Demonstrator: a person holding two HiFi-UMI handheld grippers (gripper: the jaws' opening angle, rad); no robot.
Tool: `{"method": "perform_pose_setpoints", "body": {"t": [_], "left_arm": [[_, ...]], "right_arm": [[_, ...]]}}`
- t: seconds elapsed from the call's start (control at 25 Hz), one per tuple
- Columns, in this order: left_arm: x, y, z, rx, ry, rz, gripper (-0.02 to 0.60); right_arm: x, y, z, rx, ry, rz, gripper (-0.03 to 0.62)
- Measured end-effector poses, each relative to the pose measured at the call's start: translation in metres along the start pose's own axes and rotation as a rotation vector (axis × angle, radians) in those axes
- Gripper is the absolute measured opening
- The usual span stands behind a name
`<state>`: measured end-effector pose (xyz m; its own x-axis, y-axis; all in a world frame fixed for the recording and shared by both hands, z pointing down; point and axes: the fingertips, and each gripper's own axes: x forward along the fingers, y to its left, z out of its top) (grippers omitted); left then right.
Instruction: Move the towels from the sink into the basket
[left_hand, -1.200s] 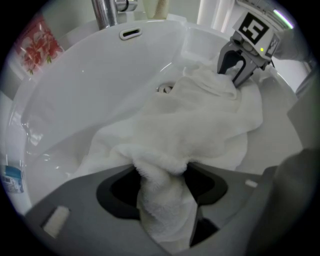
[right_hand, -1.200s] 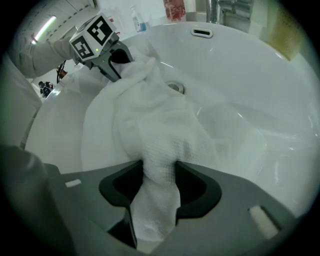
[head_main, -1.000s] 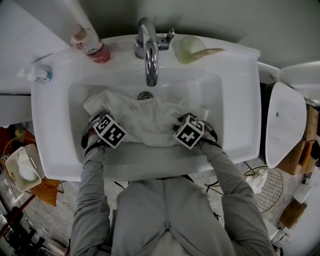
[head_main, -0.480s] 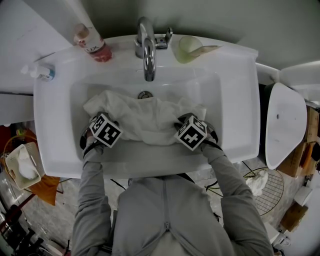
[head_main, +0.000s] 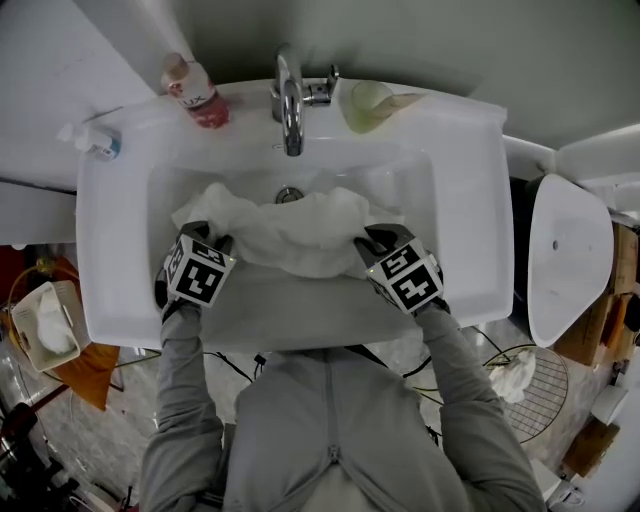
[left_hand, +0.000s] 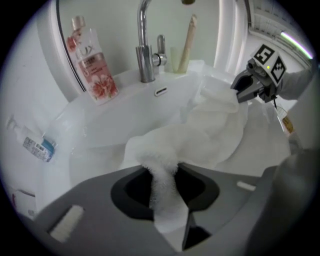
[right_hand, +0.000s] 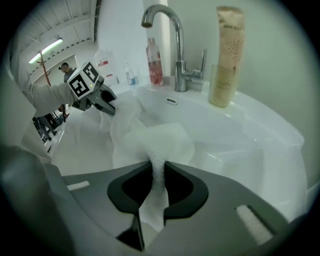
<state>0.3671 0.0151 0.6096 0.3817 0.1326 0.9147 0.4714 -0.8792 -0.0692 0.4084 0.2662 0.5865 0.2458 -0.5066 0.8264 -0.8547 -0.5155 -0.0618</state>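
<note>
Both grippers came up since the earlier frames, and the towel (head_main: 290, 235) bunched and lifted between them. Both sets of jaws had just been closing. White sink (head_main: 470, 200) basin lay under the jaws, with tap (head_main: 290, 110) and drain (head_main: 289, 194) beyond them. Pink bottle (head_main: 200, 95) sat beyond the left gripper (head_main: 215, 243), cup (head_main: 365, 105) beyond the right gripper (head_main: 372, 240). Toilet (head_main: 570, 250) stood outboard of the right jaws, wire basket (head_main: 540, 385) on the floor behind them. Left jaws were narrow, pinching a thick fold of towel. Right jaws were nearly together, clamped on a thinner fold. Towel hung stretched between the two grips, its middle over the basin, well apart from the wire basket.
</note>
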Motion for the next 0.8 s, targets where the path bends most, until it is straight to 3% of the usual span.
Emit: {"method": "perform_pose_setpoints", "body": {"t": [0.2, 0.36, 0.6, 0.8], "left_arm": [[-0.042, 0.000, 0.021, -0.061, -0.151, 0.073, 0.173], [-0.076, -0.003, 0.014, -0.149, -0.208, 0.152, 0.173], [-0.131, -0.026, 0.003, -0.251, -0.324, 0.226, 0.173], [-0.182, -0.051, -0.010, -0.358, -0.419, 0.338, 0.173]], "right_arm": [[-0.039, 0.000, 0.022, 0.010, -0.157, -0.042, 0.057], [-0.071, 0.003, 0.038, 0.018, -0.275, -0.054, 0.057], [-0.121, 0.019, 0.055, 0.035, -0.434, -0.014, 0.057], [-0.163, 0.033, 0.066, -0.008, -0.552, 0.038, 0.057]]}}
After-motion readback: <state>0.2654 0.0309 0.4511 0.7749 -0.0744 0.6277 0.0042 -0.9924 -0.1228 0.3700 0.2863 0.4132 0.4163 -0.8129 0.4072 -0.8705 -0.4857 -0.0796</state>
